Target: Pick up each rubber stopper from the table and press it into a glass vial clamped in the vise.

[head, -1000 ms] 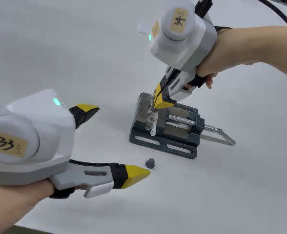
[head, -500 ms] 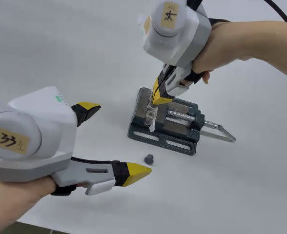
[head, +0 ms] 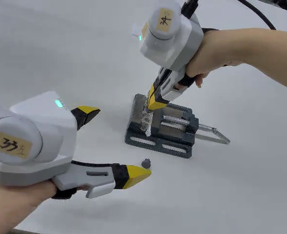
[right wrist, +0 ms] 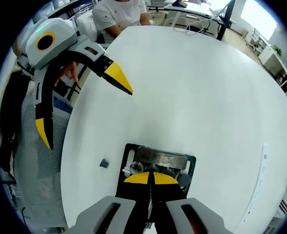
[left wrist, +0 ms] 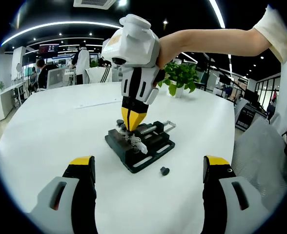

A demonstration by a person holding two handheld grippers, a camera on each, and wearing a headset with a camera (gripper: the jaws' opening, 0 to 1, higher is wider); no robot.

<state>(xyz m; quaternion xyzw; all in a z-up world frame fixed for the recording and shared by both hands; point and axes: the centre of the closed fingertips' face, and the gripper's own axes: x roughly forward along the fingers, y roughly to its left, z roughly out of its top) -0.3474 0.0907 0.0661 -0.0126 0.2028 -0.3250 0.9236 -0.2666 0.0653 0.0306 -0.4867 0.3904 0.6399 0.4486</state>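
A dark vise sits mid-table with a glass vial clamped at its left end. My right gripper points down with its jaws shut, the yellow tips just above the vial's mouth; whether anything is pinched between them is hidden. The right gripper view has those shut tips over the vise and the vial. One small dark rubber stopper lies on the table in front of the vise, also seen as stopper and stopper. My left gripper is open, its lower tip beside the stopper.
The white table stretches bare to the left and far side. The vise's screw handle sticks out to the right. A person's forearm reaches in from the upper right, with a black cable behind it.
The whole picture has shifted a little. My right gripper stays shut over the vial. My left gripper's lower tip sits slightly nearer the loose stopper.
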